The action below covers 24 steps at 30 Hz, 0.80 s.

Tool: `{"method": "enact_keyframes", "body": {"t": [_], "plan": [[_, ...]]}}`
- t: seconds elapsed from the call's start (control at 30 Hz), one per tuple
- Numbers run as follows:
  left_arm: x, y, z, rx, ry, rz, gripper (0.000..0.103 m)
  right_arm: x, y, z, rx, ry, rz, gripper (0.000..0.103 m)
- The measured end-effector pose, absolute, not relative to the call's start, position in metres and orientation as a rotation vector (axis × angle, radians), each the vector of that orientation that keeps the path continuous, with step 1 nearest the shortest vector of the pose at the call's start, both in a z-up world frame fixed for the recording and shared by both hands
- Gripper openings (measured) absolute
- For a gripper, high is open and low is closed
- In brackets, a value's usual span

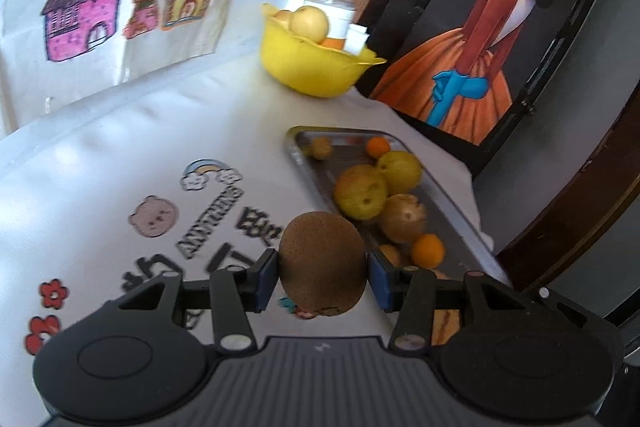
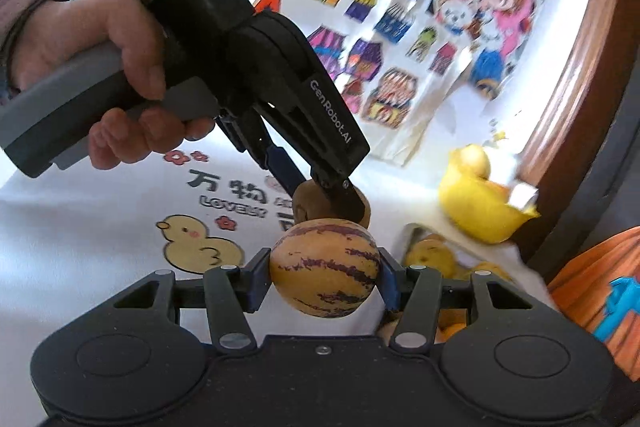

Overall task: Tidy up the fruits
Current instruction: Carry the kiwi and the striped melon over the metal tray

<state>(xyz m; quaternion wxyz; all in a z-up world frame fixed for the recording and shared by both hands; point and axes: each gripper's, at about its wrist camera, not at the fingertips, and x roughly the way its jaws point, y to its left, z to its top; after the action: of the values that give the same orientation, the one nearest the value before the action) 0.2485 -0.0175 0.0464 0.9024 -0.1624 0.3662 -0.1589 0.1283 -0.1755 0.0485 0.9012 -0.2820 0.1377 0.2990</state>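
Through the left wrist view, our left gripper (image 1: 322, 273) pinches a kiwi (image 1: 322, 263) between its pads, with the metal tray (image 1: 294, 153) of fruit at 1 o'clock and the yellow bowl (image 1: 312, 67) at 12. Through the right wrist view, our right gripper (image 2: 325, 277) clamps a striped melon (image 2: 325, 267), the kiwi sitting at 12 o'clock in the other gripper and the yellow bowl at 2.

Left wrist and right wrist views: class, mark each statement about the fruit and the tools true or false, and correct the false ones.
1. The left tool grips a kiwi. True.
2. The right tool is empty. False: it grips a striped yellow fruit.
3. The metal tray holds several fruits. True.
4. The yellow bowl is empty. False: fruit sits in it.
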Motion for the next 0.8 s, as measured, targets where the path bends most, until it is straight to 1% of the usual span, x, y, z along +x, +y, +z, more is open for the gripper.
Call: {"method": "enact_keyframes", "body": {"t": [0.43,0.8], "plan": [[0.265,-0.073,0.072,-0.299,0.684,-0.342,0.052,0.144,-0.237,0.053,-0.446,0.254,0.463,0.055],[0.298,-0.131,0.067,-0.298,0.688,-0.408,0.052,0.172,-0.284,0.048,-0.332,0.250,0.366,0.055]]}}
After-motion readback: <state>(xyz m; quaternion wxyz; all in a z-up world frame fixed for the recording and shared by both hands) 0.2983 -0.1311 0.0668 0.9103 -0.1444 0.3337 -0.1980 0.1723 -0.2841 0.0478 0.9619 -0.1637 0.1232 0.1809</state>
